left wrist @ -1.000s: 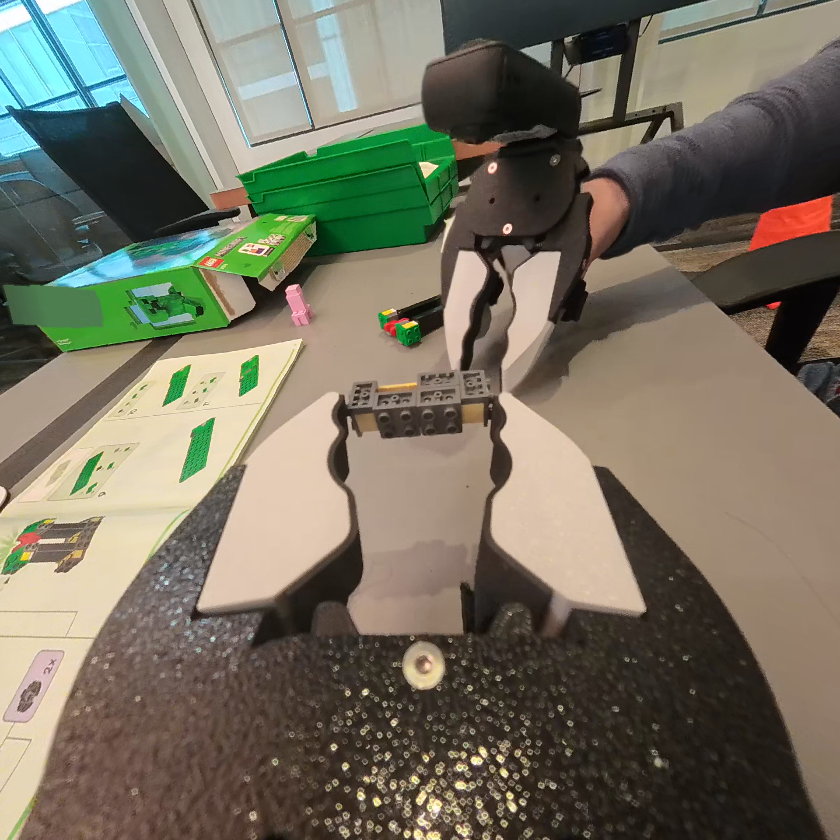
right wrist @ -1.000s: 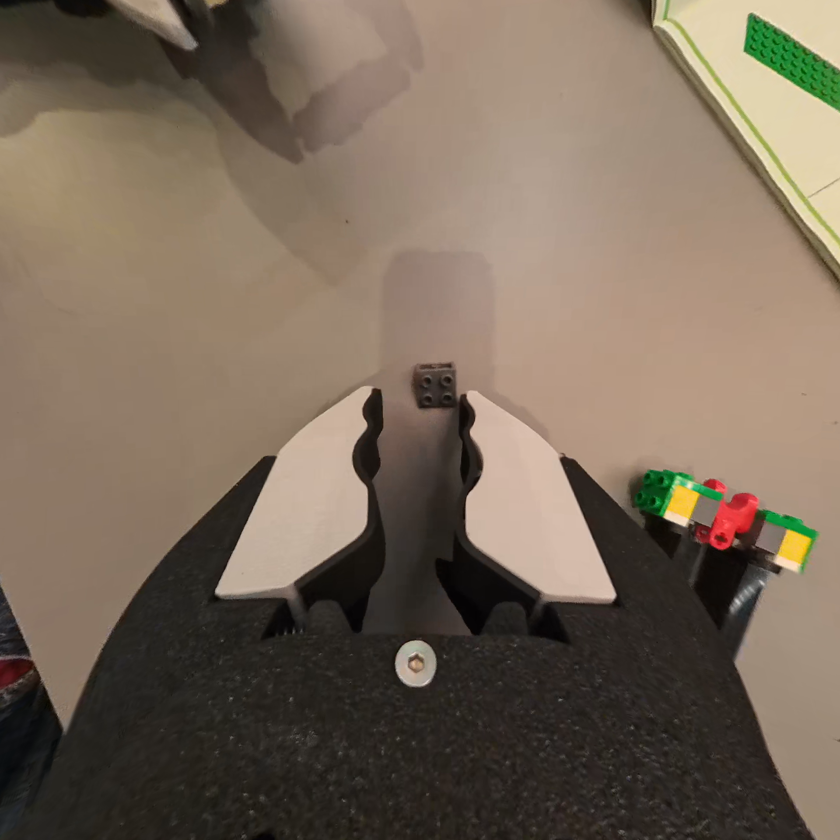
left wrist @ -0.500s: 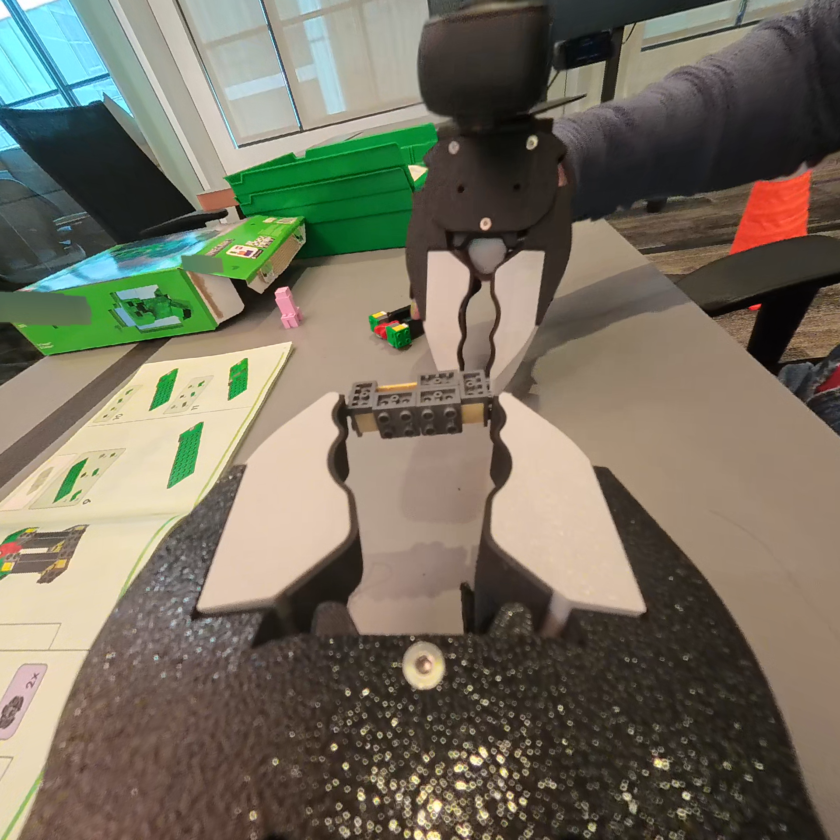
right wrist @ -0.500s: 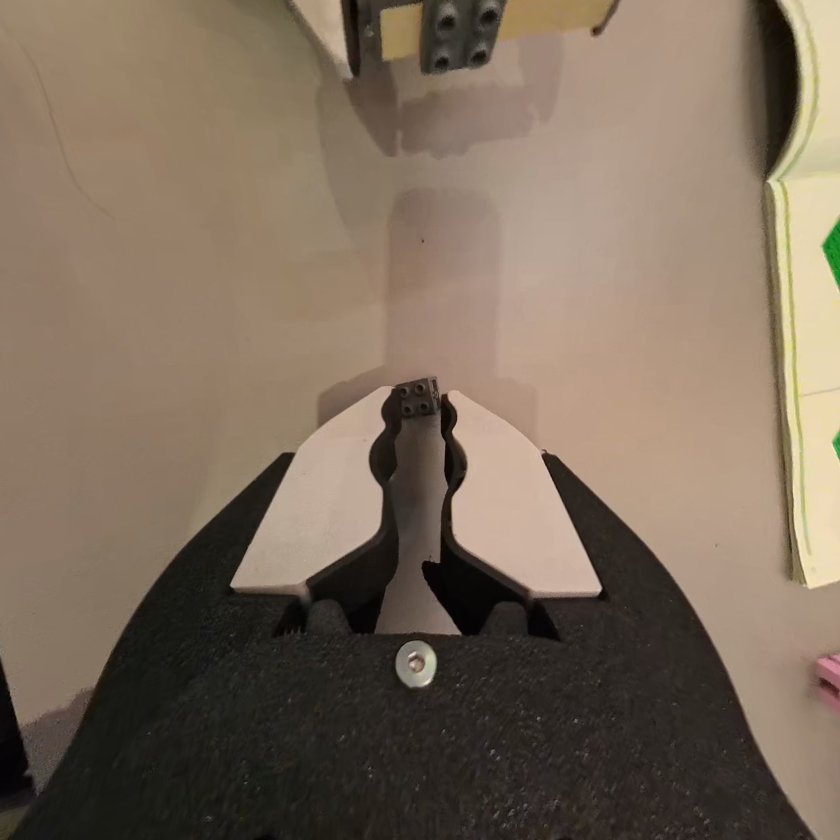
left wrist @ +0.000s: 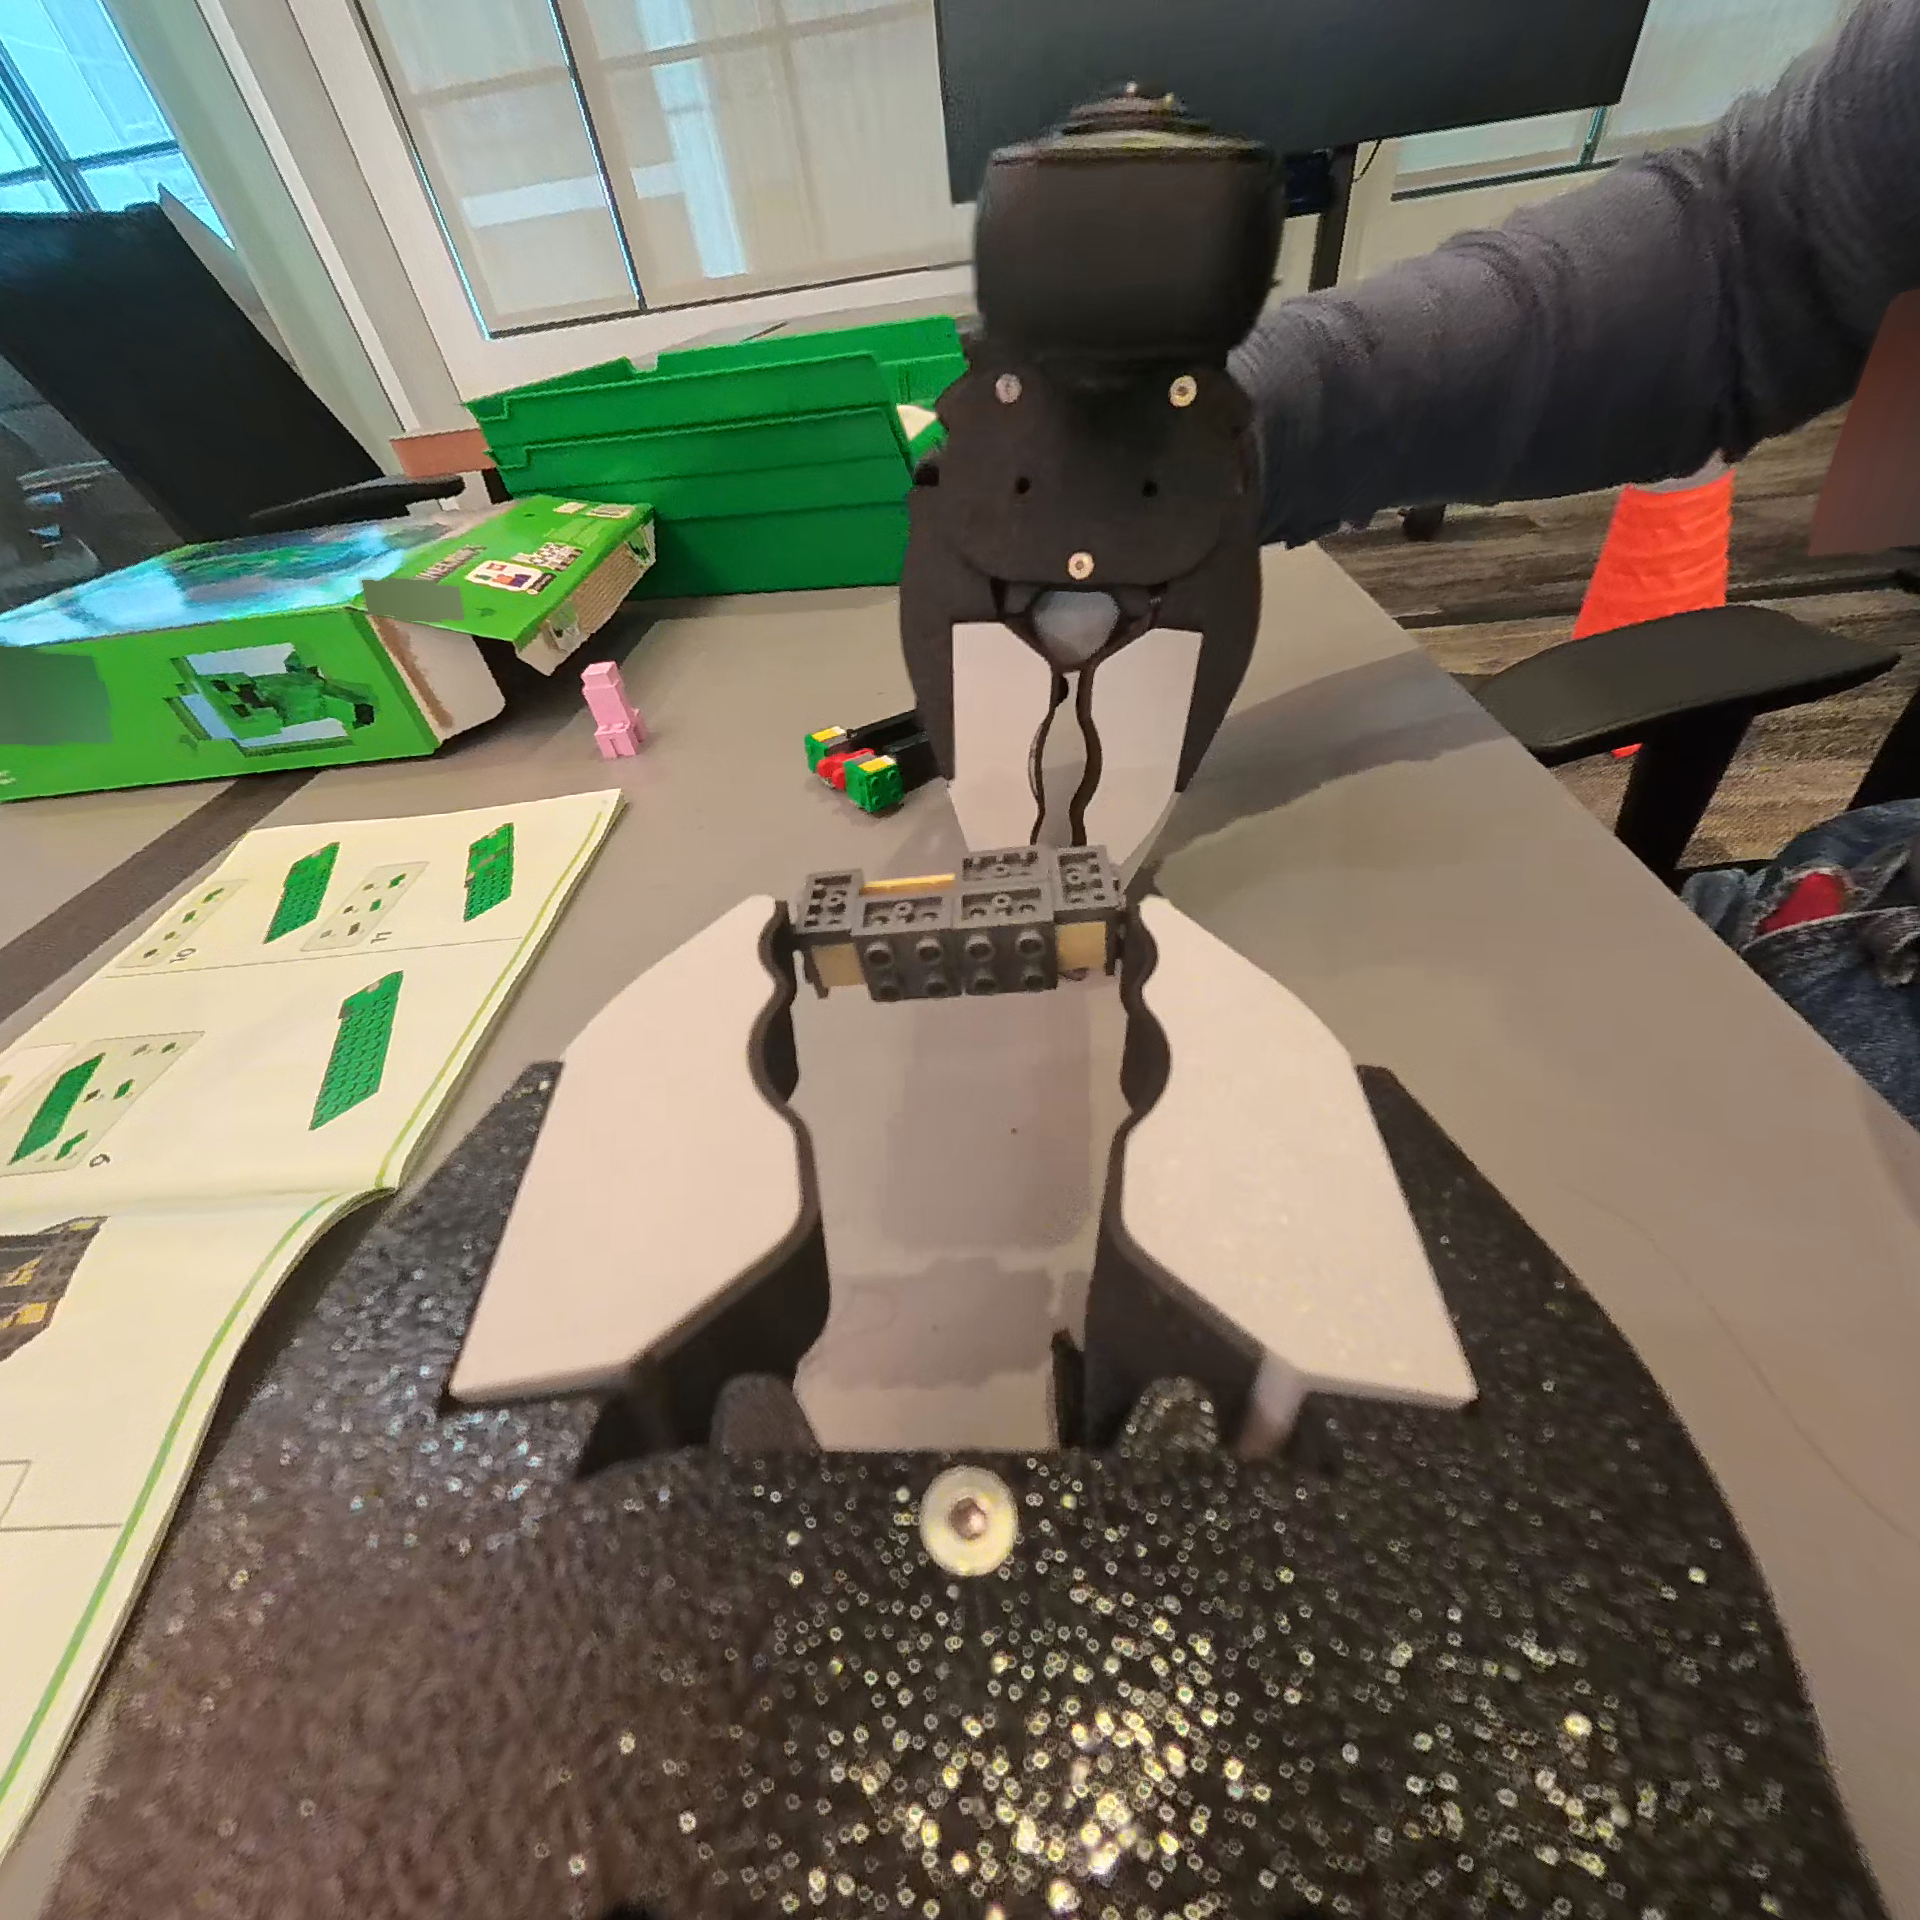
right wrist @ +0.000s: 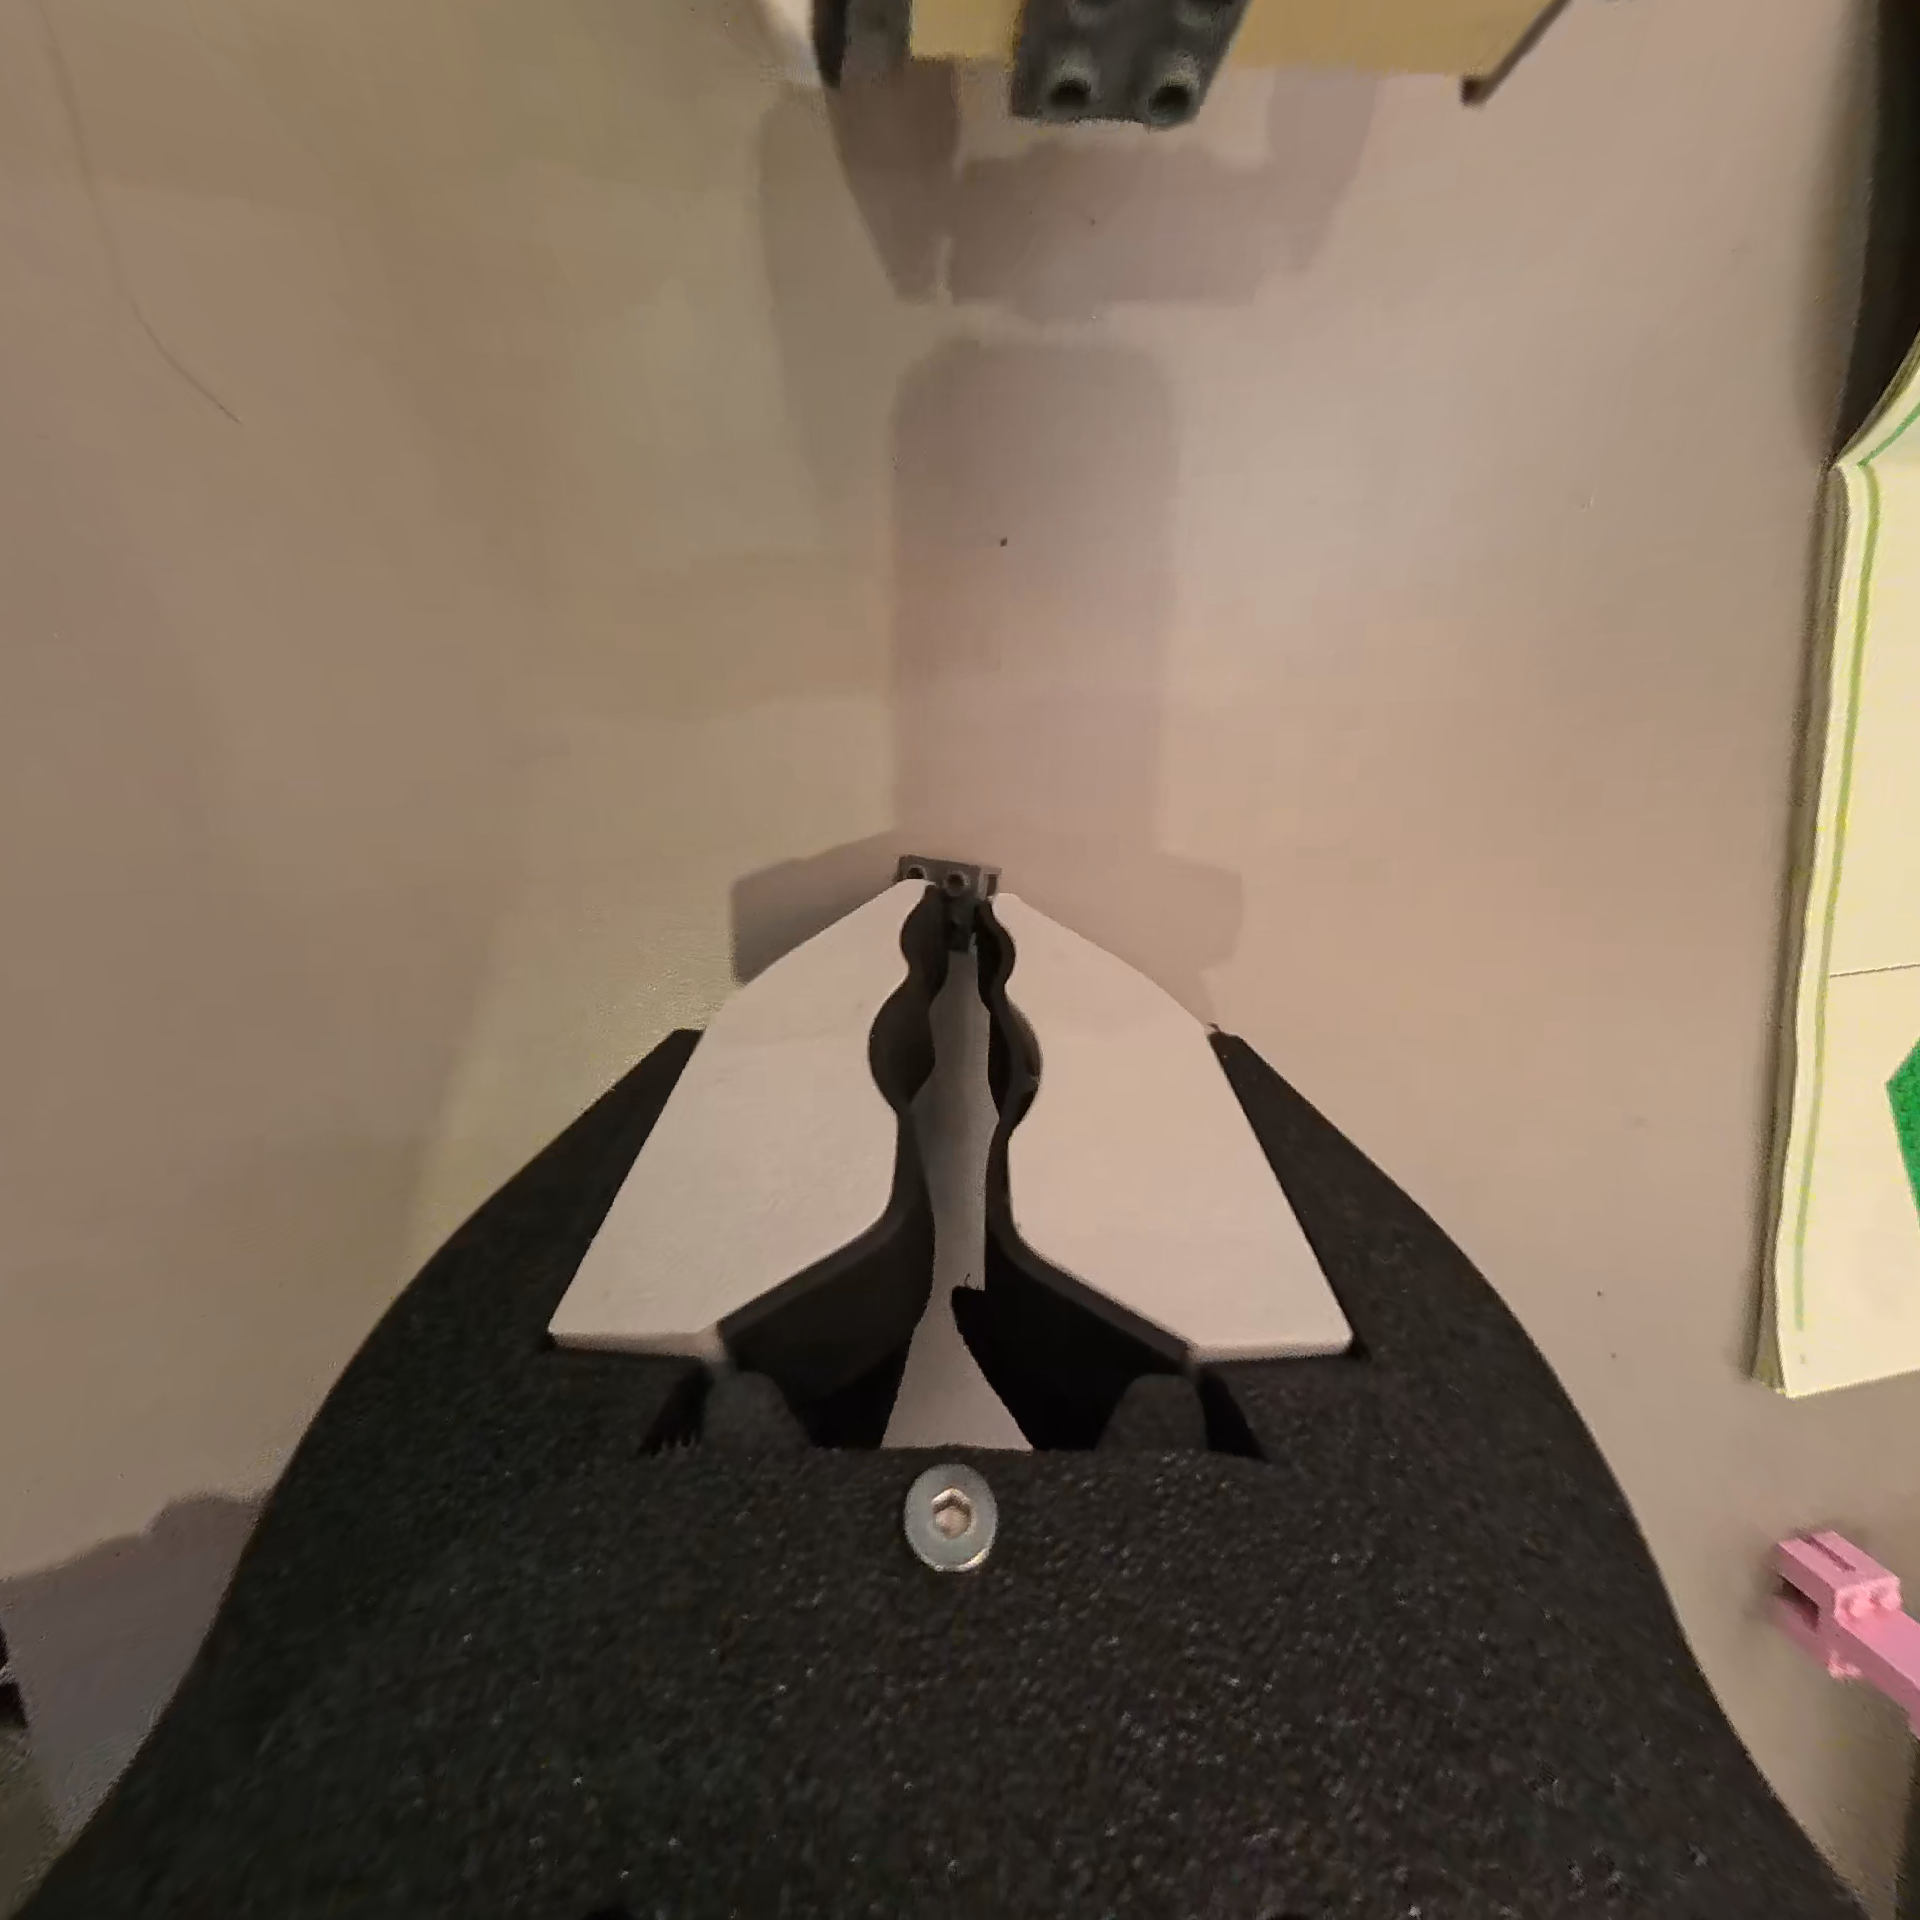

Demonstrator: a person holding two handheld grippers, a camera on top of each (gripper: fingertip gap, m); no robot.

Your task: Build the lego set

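Since a second ago, right tool (right wrist: 951,902) has picked up a small grey brick (right wrist: 943,876), pinched at its tips, just behind the grey-and-tan assembly (left wrist: 961,928) clamped in left tool (left wrist: 956,935) above the desk (left wrist: 1455,987).

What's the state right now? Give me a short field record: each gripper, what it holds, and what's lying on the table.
left gripper: shut on grey assembly, gripped at both ends, held above the table
right gripper: shut on small grey brick at the tips of its fingers, pointing down just behind the assembly
contact between brick and assembly: cannot tell
manual: open, left of the left gripper
pink figure: standing near the green box
green-red-yellow piece: lying behind the assembly
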